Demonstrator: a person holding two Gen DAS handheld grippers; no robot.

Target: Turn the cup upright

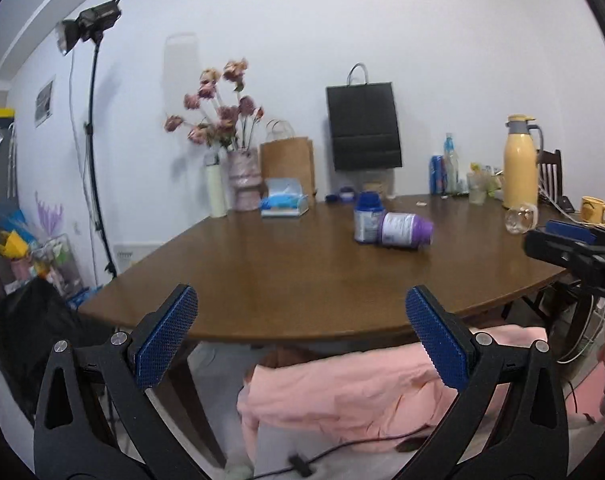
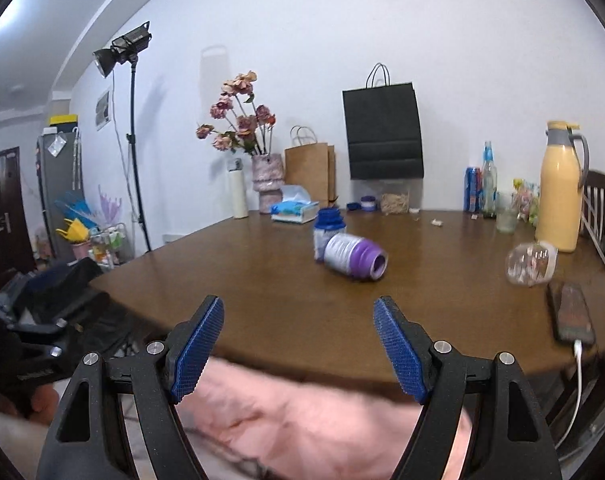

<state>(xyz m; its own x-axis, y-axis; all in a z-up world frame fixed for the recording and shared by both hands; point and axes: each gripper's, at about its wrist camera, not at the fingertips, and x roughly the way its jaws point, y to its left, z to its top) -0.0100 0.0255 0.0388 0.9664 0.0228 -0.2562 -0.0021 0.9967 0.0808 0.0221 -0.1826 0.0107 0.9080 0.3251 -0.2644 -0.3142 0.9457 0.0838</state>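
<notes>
A clear glass cup (image 2: 531, 266) lies on its side on the brown table (image 2: 262, 280), near the right edge beside a tall yellow thermos (image 2: 560, 192). In the left wrist view the same cup (image 1: 520, 219) shows far right. My right gripper (image 2: 298, 306) is open and empty over the table's near edge, well short and left of the cup. My left gripper (image 1: 300, 296) is also open and empty, held in front of the near edge. The right gripper's body (image 1: 574, 242) juts in at the right of the left wrist view, just in front of the cup.
A purple-capped bottle (image 2: 352, 257) lies on its side mid-table beside an upright blue-capped one (image 2: 328, 227). A phone (image 2: 571, 312) on a white cable lies near the right edge. A yellow mug (image 1: 594, 210), bottles, vase, tissue box and bags line the far side. Pink cloth (image 2: 302, 420) lies below.
</notes>
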